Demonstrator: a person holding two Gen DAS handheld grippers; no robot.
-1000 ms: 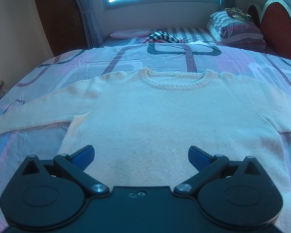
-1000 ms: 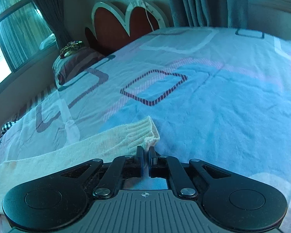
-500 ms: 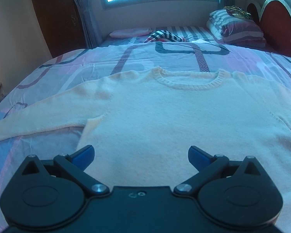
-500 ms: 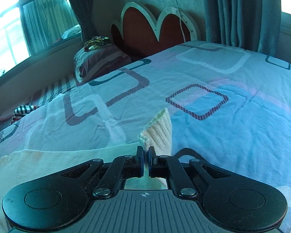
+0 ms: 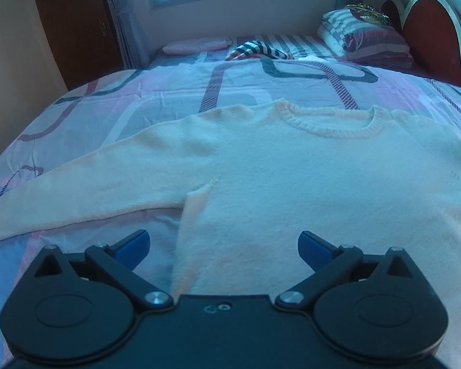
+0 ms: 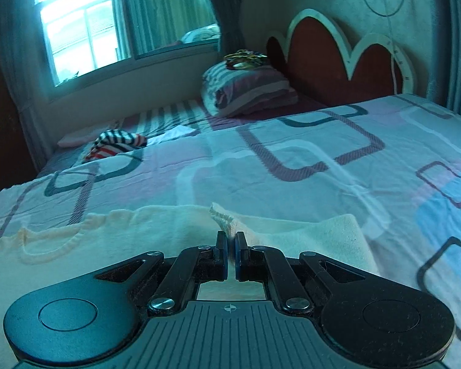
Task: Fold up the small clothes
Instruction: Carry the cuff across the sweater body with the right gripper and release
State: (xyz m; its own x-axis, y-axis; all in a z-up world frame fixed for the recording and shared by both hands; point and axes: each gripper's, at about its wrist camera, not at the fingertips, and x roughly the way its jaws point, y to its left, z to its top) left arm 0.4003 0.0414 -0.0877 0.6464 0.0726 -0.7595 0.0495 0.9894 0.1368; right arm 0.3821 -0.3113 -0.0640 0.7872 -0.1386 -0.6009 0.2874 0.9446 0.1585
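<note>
Sweater (image 5: 307,178): laid flat on the bedspread (image 5: 156,104), shifted rightward in view since earlier.
Cuff (image 6: 222,215): carried from bare bedspread over the sweater body.
Right gripper (image 6: 230,250): kept clenched on the cuff.
Left gripper (image 5: 223,246): held released above the near hem.

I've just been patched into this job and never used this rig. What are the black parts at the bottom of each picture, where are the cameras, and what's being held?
The black parts are two hand-held grippers; a person carries one in each hand. Each has a fisheye camera looking forward along its fingers.

Left view: the left gripper is open, holding nothing, above the lower body of a cream sweater lying flat on the bed, one sleeve stretched out.

Right view: the right gripper is shut on the other sleeve's ribbed cuff, raised over the sweater as if folding it inward.

Further back lie a folded quilt and a striped cloth.
</note>
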